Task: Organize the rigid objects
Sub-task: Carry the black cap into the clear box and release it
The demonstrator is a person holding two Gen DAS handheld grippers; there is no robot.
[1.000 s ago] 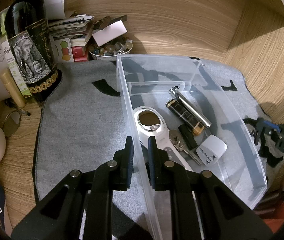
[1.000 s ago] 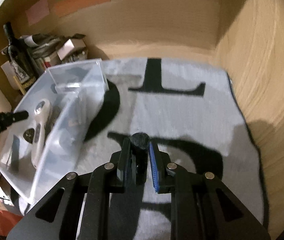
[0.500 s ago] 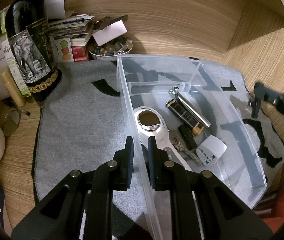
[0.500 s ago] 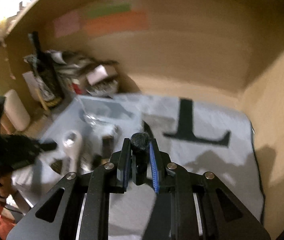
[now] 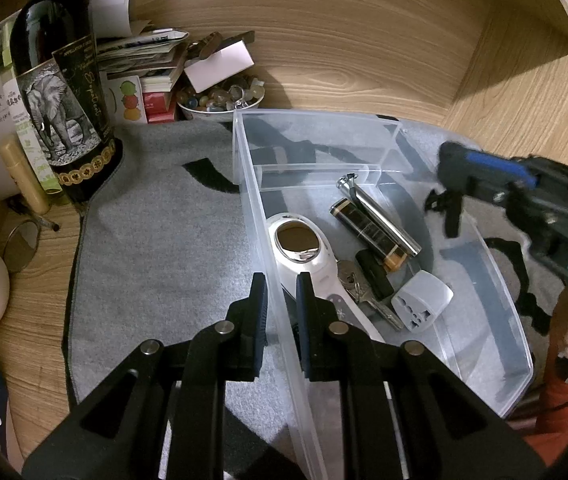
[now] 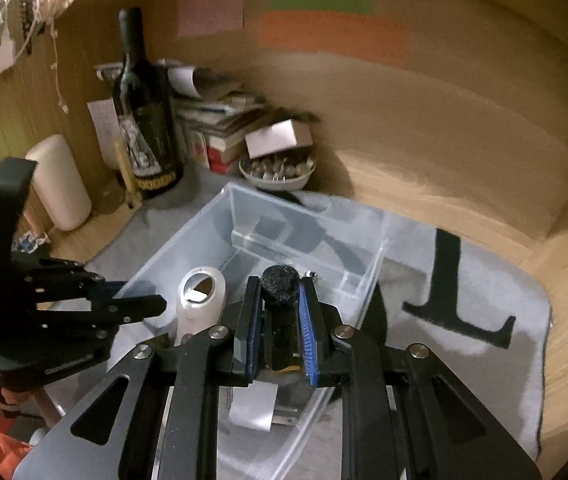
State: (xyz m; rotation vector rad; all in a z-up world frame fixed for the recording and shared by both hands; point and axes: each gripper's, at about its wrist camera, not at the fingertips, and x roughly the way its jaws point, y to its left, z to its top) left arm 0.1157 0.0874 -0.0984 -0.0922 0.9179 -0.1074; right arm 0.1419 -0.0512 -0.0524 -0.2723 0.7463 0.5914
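A clear plastic bin (image 5: 495, 280) stands on the grey mat (image 5: 164, 240). My left gripper (image 5: 282, 284) is shut on the bin's left wall (image 5: 260, 216). In the bin lie a white handheld device (image 5: 303, 248), a steel cylinder (image 5: 379, 216), a dark tube (image 5: 367, 236), keys (image 5: 355, 284) and a white travel adapter (image 5: 421, 300). My right gripper (image 6: 280, 292) is shut on a small black object with a fuzzy round top (image 6: 280, 280) and holds it above the bin (image 6: 244, 216). It shows blurred at the right in the left wrist view (image 5: 483, 168).
A dark wine bottle (image 5: 60, 92), stacked books and papers (image 5: 144, 64) and a bowl of stones (image 5: 220, 96) stand at the back left. A cream cylinder (image 6: 60, 184) stands left. Wooden walls close in the back and right.
My right gripper has carried the black object left from the mat to above the bin. My left gripper has stayed clamped on the bin wall.
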